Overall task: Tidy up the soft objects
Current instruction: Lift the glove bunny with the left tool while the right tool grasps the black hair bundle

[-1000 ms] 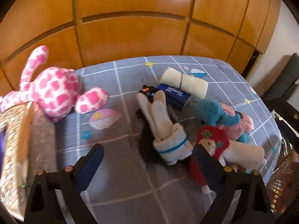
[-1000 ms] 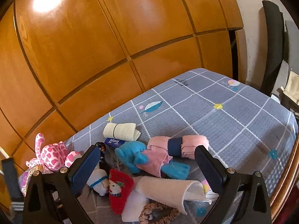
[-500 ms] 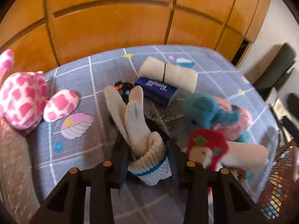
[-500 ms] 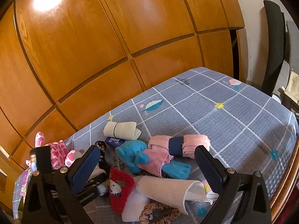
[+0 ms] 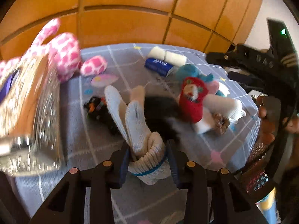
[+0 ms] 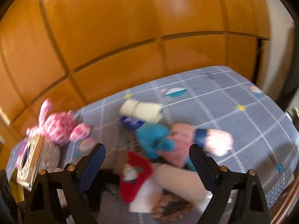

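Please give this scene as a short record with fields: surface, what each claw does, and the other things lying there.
surface: grey checked sheet
left claw: shut on white glove
right claw: open, holds nothing, jaws have just been closing slightly
near pile: red sock, blue toy, scrunchie
far left: pink plush

White knitted gloves [image 5: 139, 130], cuff with a blue stripe, stand fingers-up just in front of the red Santa sock [image 5: 193, 99]. Behind the sock lie a teal plush [image 5: 187, 71] and a cream rolled towel [image 5: 168, 56].
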A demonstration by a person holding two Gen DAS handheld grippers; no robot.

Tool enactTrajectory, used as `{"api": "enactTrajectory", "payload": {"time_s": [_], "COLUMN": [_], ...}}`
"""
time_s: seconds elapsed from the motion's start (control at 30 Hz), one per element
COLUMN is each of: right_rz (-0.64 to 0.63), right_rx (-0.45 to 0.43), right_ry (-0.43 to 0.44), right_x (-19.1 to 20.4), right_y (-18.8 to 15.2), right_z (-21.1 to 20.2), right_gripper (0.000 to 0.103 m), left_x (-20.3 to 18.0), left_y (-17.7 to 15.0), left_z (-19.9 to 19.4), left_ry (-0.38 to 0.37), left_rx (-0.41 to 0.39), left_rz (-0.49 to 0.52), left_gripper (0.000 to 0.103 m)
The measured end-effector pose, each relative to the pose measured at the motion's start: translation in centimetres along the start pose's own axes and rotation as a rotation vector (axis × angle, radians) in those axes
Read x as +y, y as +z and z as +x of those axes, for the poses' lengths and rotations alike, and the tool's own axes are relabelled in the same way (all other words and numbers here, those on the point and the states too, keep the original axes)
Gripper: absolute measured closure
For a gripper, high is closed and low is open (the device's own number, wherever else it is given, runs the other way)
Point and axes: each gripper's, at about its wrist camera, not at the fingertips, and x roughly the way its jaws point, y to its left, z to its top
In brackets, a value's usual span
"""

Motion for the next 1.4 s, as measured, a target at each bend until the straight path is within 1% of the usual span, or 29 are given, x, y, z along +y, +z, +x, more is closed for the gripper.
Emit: {"api": "enactTrajectory", "payload": {"time_s": [0.03, 0.1, 0.23, 0.3, 0.33, 0.43, 0.47, 0.53, 0.57, 0.63, 0.67, 0.7, 0.73, 0.77, 0.8, 0.83, 0.87, 0.9, 0.93, 1.0, 1.07, 1.13, 1.17, 1.2, 1.23, 1.3, 1.37, 1.4], "right_rz": [-0.018, -0.068, -0.107, -0.170, -0.220, -0.326, -0.363, -0.430, -0.469, -0.504, -0.530, -0.565, -0.583, -0.613, -0.631, -0.639, -0.631, -0.577, -0.542, -0.431, -0.376, -0.329, -0.316, -0.320, -0.326, -0.353, -0.402, -0.416], "right_rx": [0.022, 0.101, 0.217, 0.238, 0.257, 0.322, 0.354, 0.409, 0.456, 0.510, 0.557, 0.598, 0.605, 0.632, 0.658, 0.669, 0.655, 0.611, 0.589, 0.534, 0.495, 0.494, 0.492, 0.489, 0.491, 0.507, 0.515, 0.518], "right_ry": [0.024, 0.126, 0.236, 0.250, 0.254, 0.288, 0.304, 0.307, 0.322, 0.343, 0.365, 0.369, 0.355, 0.324, 0.301, 0.279, 0.256, 0.222, 0.200, 0.147, 0.114, 0.123, 0.148, 0.160, 0.172, 0.205, 0.216, 0.206], "right_x": [0.7, 3.0, 6.4, 8.0, 8.9, 10.8, 11.6, 12.9, 13.7, 14.4, 14.9, 15.4, 15.6, 15.9, 16.0, 15.9, 15.6, 14.7, 14.1, 12.0, 10.2, 9.2, 8.8, 8.5, 8.6, 9.1, 10.2, 10.5], "right_y": [0.0, -0.1, -0.6, -1.0, -1.2, -1.5, -1.9, -2.6, -3.1, -3.8, -4.2, -4.8, -5.1, -5.6, -6.0, -6.2, -6.0, -5.1, -4.5, -2.8, -2.0, -1.7, -1.7, -1.6, -1.6, -2.0, -3.0, -3.4], "right_z": [0.4, 1.6, 3.6, 4.0, 4.4, 5.9, 6.6, 7.6, 8.5, 9.2, 9.6, 10.1, 10.2, 10.7, 11.0, 11.3, 11.3, 11.3, 11.2, 11.1, 10.8, 10.8, 10.5, 10.3, 10.2, 10.0, 10.1, 10.3], "right_gripper": [0.011, 0.019, 0.020, 0.020, 0.020, 0.020, 0.020, 0.020, 0.020, 0.020, 0.020, 0.021, 0.021, 0.022, 0.032, 0.038, 0.048, 0.057, 0.061, 0.061, 0.061, 0.061, 0.061, 0.059, 0.058, 0.050, 0.049, 0.049], "left_x": [0.2, 0.5, 0.7, 1.0, 1.3, 2.0, 2.2, 2.4, 2.5, 2.7, 2.9, 3.1, 3.2, 3.4, 3.5, 3.6, 3.6, 3.7, 3.9, 3.8, 3.8, 3.6, 3.3, 3.1, 2.9, 2.4, 2.0, 1.9], "left_y": [-0.3, -0.8, -1.5, -2.1, -2.4, -2.8, -2.9, -3.0, -3.2, -3.6, -3.7, -3.8, -3.9, -3.9, -3.9, -4.0, -4.1, -4.1, -4.1, -4.4, -4.1, -4.1, -3.9, -3.9, -3.6, -3.3, -3.1, -3.0], "left_z": [0.1, -0.3, -1.5, -2.0, -2.0, -2.2, -2.4, -2.8, -3.0, -3.3, -3.4, -3.5, -3.5, -3.7, -3.8, -4.1, -4.2, -4.2, -4.2, -4.3, -4.3, -4.3, -4.3, -4.3, -4.1, -3.7, -3.0, -2.6], "left_ry": [-0.004, -0.007, -0.033, -0.050, -0.059, -0.073, -0.072, -0.067, -0.057, -0.053, -0.053, -0.050, -0.043, -0.038, -0.038, -0.037, -0.032, -0.028, -0.029, -0.028, -0.023, -0.019, -0.021, -0.028, -0.030, -0.025, -0.013, -0.014], "left_rx": [0.003, -0.008, -0.016, -0.012, -0.006, -0.013, -0.018, -0.028, -0.031, -0.031, -0.030, -0.030, -0.028, -0.030, -0.034, -0.038, -0.042, -0.040, -0.035, -0.032, -0.034, -0.037, -0.041, -0.046, -0.043, -0.032, -0.016, -0.006], "left_rz": [-0.010, -0.012, -0.017, -0.010, -0.011, -0.039, -0.047, -0.051, -0.045, -0.039, -0.043, -0.047, -0.053, -0.058, -0.061, -0.061, -0.060, -0.062, -0.066, -0.067, -0.065, -0.062, -0.059, -0.054, -0.051, -0.031, -0.019, -0.016], "left_gripper": [0.064, 0.064, 0.065, 0.064, 0.063, 0.059, 0.059, 0.058, 0.058, 0.056, 0.056, 0.056, 0.056, 0.056, 0.056, 0.056, 0.056, 0.056, 0.056, 0.055, 0.051, 0.034, 0.032, 0.029, 0.029, 0.029, 0.029, 0.031]}}
